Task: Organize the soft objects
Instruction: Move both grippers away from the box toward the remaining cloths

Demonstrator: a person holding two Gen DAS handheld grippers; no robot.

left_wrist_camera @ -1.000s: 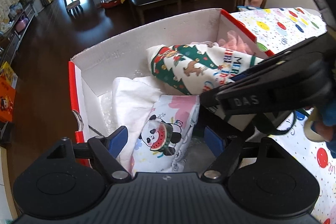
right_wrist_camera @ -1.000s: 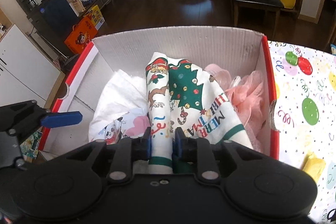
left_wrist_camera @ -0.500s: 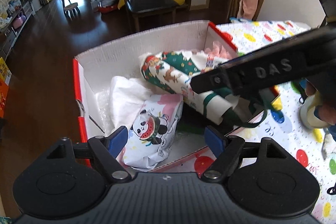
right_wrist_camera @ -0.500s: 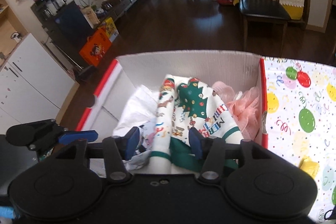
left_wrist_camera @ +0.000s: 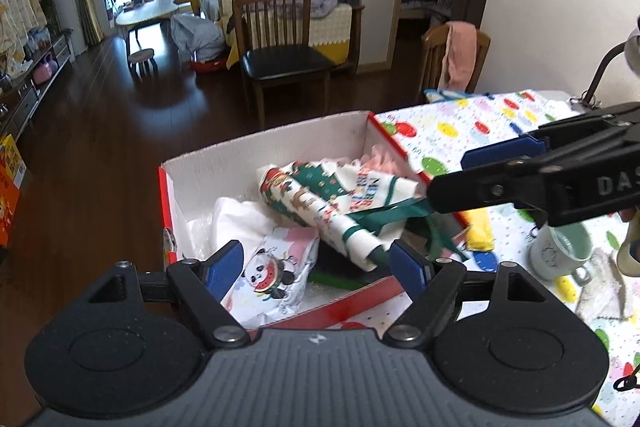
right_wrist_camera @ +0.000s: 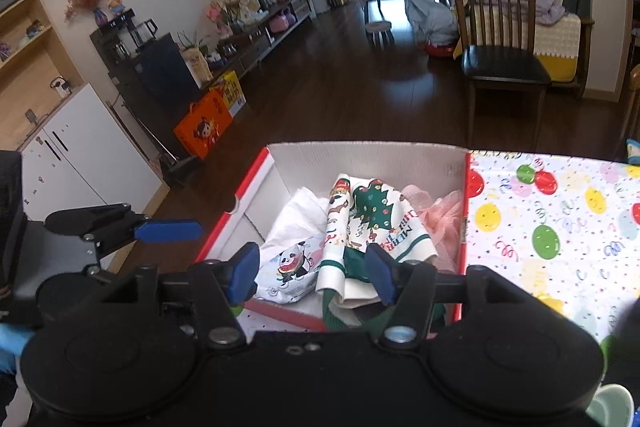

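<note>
Hovering both tongs, left (left_wrist_camera: 318,269) and right (right_wrist_camera: 312,273), spread wide and empty, I judge packing nearly done: Christmas cloth (right_wrist_camera: 370,223) lies in the box (left_wrist_camera: 260,155), centre frame.

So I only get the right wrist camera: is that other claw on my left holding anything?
Observer: No. The left claw is open and empty, pointed at the box.
Operator: Is anything soft lying outside the box?
Observer: Yes, a grey cloth lies on the table, beside a mint mug.
Operator: Anything else soft further off?
Observer: A pink towel hangs over a wooden chair behind the table.
</note>
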